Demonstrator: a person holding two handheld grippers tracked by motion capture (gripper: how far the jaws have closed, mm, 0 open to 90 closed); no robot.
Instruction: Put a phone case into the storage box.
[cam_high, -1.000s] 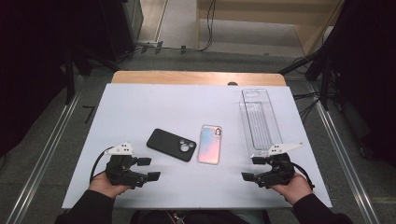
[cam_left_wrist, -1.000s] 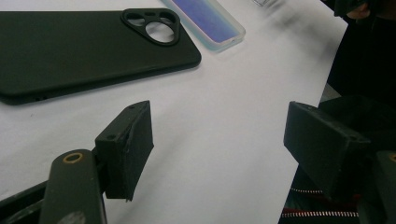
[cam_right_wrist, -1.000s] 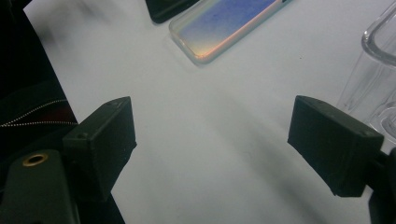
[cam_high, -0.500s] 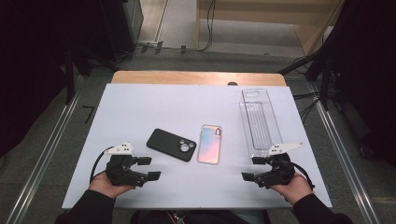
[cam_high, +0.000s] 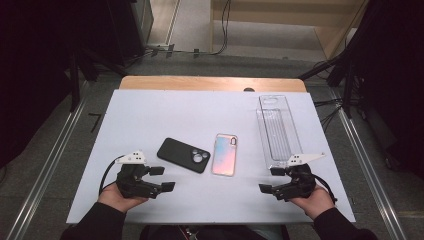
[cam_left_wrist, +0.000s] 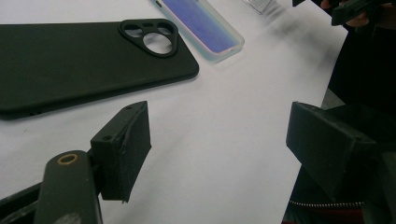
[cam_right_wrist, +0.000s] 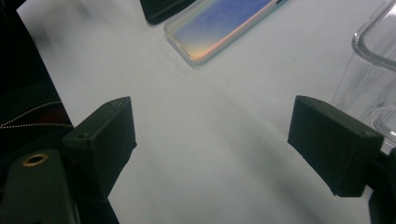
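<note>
A black phone case lies face down on the white table, camera cut-out toward the right. Beside it, to the right, lies an iridescent phone case. My left gripper rests near the table's front left, jaws open and empty, pointing right toward the black phone case. My right gripper rests at the front right, jaws open and empty, pointing left toward the iridescent phone case. In the left gripper view the iridescent phone case lies beyond the black one.
A clear plastic tray stands lengthwise at the right, just beyond my right gripper; its edge is close to the right jaw. A wooden strip borders the table's far edge. Dark floor and metal rails flank the table.
</note>
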